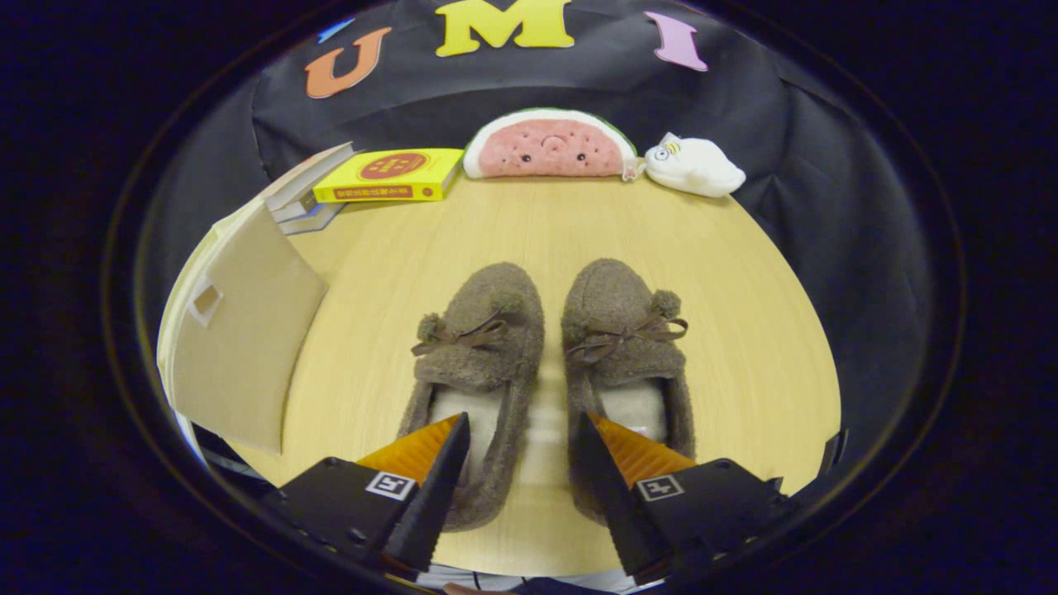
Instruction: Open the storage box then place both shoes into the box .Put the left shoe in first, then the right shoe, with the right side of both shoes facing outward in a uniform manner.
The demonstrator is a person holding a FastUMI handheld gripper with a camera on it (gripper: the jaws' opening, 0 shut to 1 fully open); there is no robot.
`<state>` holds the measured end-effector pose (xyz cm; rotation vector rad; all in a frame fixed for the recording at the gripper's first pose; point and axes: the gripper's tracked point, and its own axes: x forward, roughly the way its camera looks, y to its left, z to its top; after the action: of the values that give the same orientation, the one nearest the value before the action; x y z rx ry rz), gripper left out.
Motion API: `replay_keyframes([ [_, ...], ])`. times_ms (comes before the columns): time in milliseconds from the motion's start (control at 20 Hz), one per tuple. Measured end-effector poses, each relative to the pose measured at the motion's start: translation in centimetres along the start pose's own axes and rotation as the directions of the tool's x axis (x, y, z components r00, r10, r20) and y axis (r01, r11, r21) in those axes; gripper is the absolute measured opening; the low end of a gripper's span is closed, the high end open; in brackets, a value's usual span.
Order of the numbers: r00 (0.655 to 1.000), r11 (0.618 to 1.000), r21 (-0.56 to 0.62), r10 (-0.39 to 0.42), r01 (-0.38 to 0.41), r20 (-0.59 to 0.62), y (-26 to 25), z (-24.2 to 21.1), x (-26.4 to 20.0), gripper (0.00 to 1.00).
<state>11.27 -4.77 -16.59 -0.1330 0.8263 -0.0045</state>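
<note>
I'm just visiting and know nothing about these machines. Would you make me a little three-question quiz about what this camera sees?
1. True or false: the hand-held gripper is shut on a shoe.
2. Which lies nearest the storage box? A) watermelon plush B) stack of books C) white plush
3. Fill in: each slipper has a bow and a ___ on top.

Key:
1. False. Its fingers are open, over the heels of the left shoe and right shoe, touching neither as far as can be seen.
2. B.
3. Pompom.
</note>
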Motion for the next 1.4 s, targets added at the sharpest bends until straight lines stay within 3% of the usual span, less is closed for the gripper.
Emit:
replay_keyframes([
  [50, 0.999, 1.0, 0.013, -0.001, 0.001, -0.033, 0.1, 0.0, 0.0, 0.7],
  [450, 0.967, 0.988, 0.14, 0.093, -0.061, -0.237, 2.3, -0.3, 1.9, 0.25],
  [500, 0.969, 0.986, 0.154, 0.095, -0.061, -0.23, 2.2, -0.1, 2.3, 0.25],
  [600, 0.957, 0.967, 0.244, 0.132, -0.068, -0.258, 2.2, -0.3, 1.9, 0.02],
  [800, 0.934, 0.91, 0.395, 0.242, -0.126, -0.261, 2.9, 0.1, 0.4, 0.02],
  [1000, 0.936, 0.876, 0.453, 0.282, -0.162, -0.211, 3.7, 1.7, -3.2, 0.02],
  [1400, 0.933, 0.895, 0.318, 0.352, -0.312, -0.072, 11.3, 6.4, -14.3, 0.02],
])
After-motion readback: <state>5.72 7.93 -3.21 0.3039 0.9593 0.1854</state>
